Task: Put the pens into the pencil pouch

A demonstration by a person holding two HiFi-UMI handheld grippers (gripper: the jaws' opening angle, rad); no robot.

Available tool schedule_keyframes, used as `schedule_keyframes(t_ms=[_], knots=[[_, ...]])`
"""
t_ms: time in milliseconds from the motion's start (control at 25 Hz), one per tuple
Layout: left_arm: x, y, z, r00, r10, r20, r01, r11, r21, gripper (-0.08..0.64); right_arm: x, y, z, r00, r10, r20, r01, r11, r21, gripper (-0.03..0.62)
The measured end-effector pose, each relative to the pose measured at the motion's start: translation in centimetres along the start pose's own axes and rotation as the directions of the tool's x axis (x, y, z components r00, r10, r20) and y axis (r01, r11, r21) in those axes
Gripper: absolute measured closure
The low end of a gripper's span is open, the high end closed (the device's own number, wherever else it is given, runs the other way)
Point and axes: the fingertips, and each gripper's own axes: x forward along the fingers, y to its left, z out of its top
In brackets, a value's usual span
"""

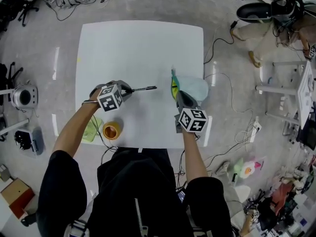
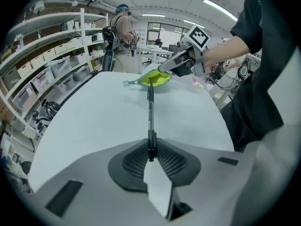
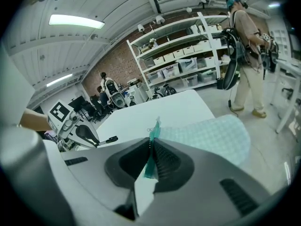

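We have the left hand-held gripper (image 1: pixel 129 90) pinching a black pen (image 1: pixel 144 89) by its end, and the pen reaches out over the white surface (image 1: pixel 138 43) towards the pencil pouch (image 1: pixel 193 88). The right hand-held gripper (image 1: pixel 178 95) is clamped on the pouch's teal zipper edge at the surface's right side. The pouch's yellow-green lining faces the pen tip.

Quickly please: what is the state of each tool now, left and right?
Left tool: closed on the pen.
Right tool: closed on the edge of the pencil pouch.
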Motion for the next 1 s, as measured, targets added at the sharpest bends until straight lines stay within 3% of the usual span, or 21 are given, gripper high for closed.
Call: schedule_keyframes(t_ms=[320, 1000], knots=[[2.7, -1.6, 4.4, 0.998, -0.052, 0.029, 0.052, 0.998, 0.028, 0.488, -0.9, -0.3, -0.3, 1.000, 0.019, -0.002, -0.019, 1.000, 0.006, 0.558], [7.3, -2.3, 8.5, 0.990, -0.135, -0.039, 0.136, 0.990, 0.040, 0.488, -0.9, -0.8, -1.0, 0.998, 0.058, -0.013, -0.058, 0.998, 0.004, 0.558]])
